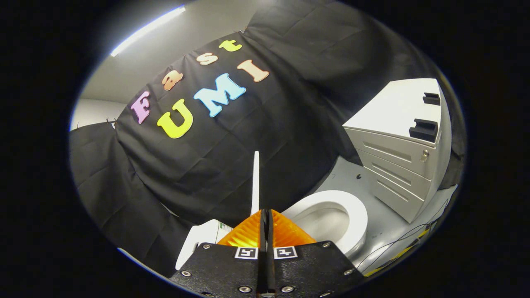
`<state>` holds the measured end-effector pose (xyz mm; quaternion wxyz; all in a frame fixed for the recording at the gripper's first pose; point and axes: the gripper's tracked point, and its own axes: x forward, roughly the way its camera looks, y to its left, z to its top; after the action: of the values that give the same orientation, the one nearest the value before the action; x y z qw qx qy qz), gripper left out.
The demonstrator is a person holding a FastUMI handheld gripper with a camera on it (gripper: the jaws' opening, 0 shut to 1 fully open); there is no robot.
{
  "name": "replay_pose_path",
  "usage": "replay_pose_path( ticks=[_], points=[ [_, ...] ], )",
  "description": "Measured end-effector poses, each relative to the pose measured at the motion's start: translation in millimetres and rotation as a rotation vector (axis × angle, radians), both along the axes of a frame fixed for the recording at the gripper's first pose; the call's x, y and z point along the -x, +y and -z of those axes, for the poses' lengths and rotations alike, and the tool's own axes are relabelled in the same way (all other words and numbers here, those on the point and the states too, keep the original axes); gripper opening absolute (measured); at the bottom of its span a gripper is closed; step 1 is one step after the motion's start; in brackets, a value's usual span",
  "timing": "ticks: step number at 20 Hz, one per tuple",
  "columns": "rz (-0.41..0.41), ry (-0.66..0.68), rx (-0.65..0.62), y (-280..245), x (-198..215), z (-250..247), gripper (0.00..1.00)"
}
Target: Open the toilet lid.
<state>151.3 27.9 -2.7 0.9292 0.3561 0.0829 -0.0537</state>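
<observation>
The white toilet lid (256, 182) stands raised and shows edge-on as a thin white strip rising straight up from between my fingertips. My gripper (265, 213) is shut on the lid's edge, with both orange fingers (244, 234) pressed against it. To the right of the fingers, the white seat ring (359, 215) lies flat around the uncovered bowl (325, 223). The white tank (203, 240) sits to the left of the fingers, partly hidden behind them.
A white drawer cabinet (397, 145) stands beyond the bowl on the right, with two black holders (424, 129) on its top. Thin cables (405, 240) run over the grey floor (343, 178) beside the toilet. Black cloth walls close in behind.
</observation>
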Motion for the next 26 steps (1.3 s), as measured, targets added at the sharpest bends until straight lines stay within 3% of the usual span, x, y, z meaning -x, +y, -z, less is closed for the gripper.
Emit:
replay_pose_path(
  ticks=[6,26],
  points=[
    [-0.038,-0.011,0.084,14.9,-2.8,-18.0,0.00],
    [-0.142,-0.064,0.134,98.1,-10.7,-75.9,0.00]
  ],
)
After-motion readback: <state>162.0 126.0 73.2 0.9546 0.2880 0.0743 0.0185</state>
